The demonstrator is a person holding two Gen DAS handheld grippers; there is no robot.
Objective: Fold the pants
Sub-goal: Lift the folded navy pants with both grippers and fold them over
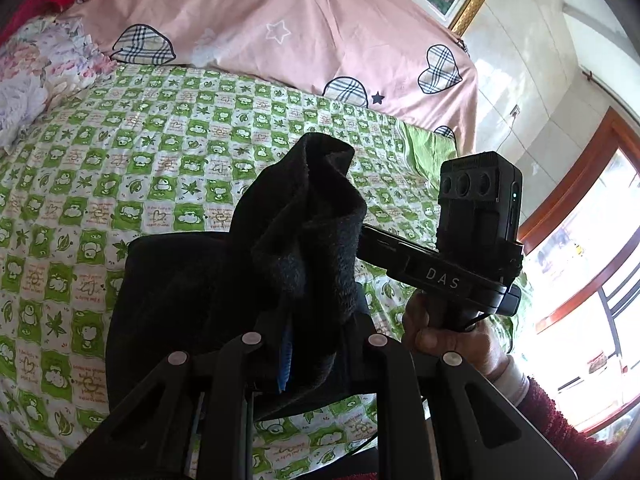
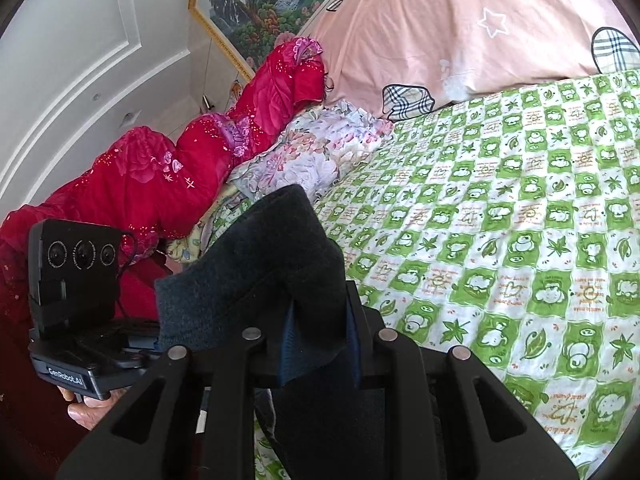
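The pants are black and fleecy, held up over the green checked bedsheet. My left gripper is shut on a bunched edge of the pants, which stands up between its fingers; the rest hangs down to the left. My right gripper is shut on another edge of the pants, which rises over its fingers. The fabric hides the fingertips of both. The right gripper's body also shows in the left wrist view, close beside the left one. The left gripper's body shows in the right wrist view.
A pink quilt with plaid hearts lies along the far side of the bed. A floral pillow and a red quilt lie at one end. A framed painting hangs on the wall. A window is at the right.
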